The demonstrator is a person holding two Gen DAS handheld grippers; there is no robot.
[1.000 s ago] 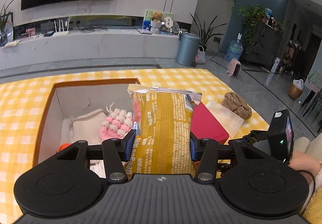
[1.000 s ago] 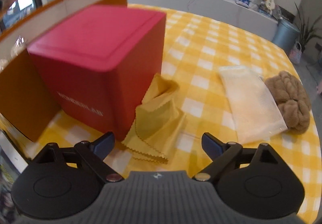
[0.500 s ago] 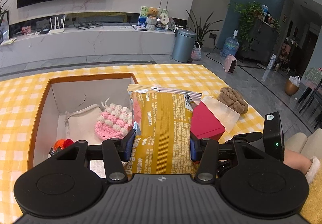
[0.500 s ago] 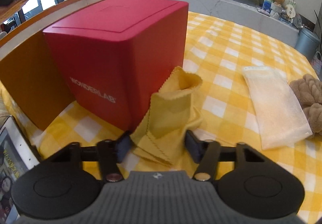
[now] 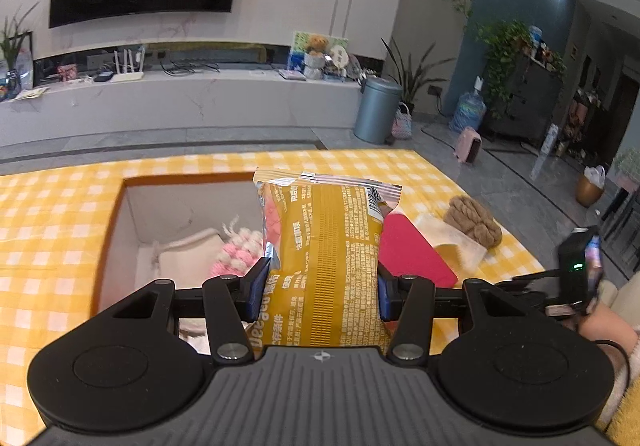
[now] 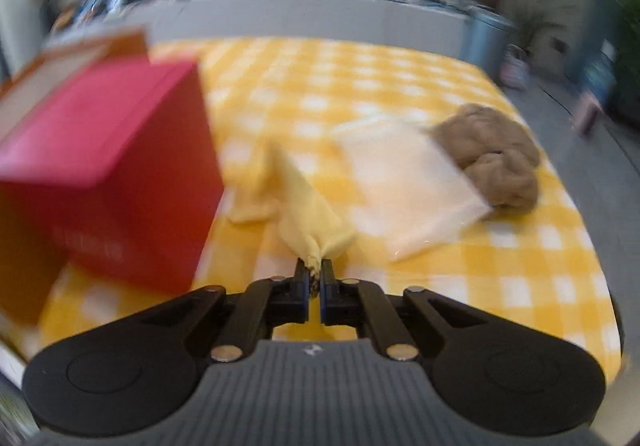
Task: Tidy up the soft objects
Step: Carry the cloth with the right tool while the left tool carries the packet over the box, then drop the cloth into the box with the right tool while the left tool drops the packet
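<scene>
With the right tool (image 6: pixel 315 278) pinching only a corner of the yellow cloth (image 6: pixel 308 213) trailing on the desk (image 6: pixel 520 266) beside the red box (image 6: pixel 108 165), it is risking slipping free or snagging, while the left tool (image 5: pixel 320 286) is clamping the snack bag (image 5: pixel 324 258).

Snack bag (image 5: pixel 324 246): glossy crinkled foil-plastic. Yellow cloth (image 6: pixel 308 213): soft thin fabric, pinked edge. Red box (image 6: pixel 108 169): smooth matt. Brown braided item (image 6: pixel 496 165): fuzzy plush. White pouch (image 6: pixel 404 181): gauzy mesh. Pink knit (image 5: pixel 236 250): bobbled yarn. Desk (image 6: pixel 520 278) cover: checked cloth.
</scene>
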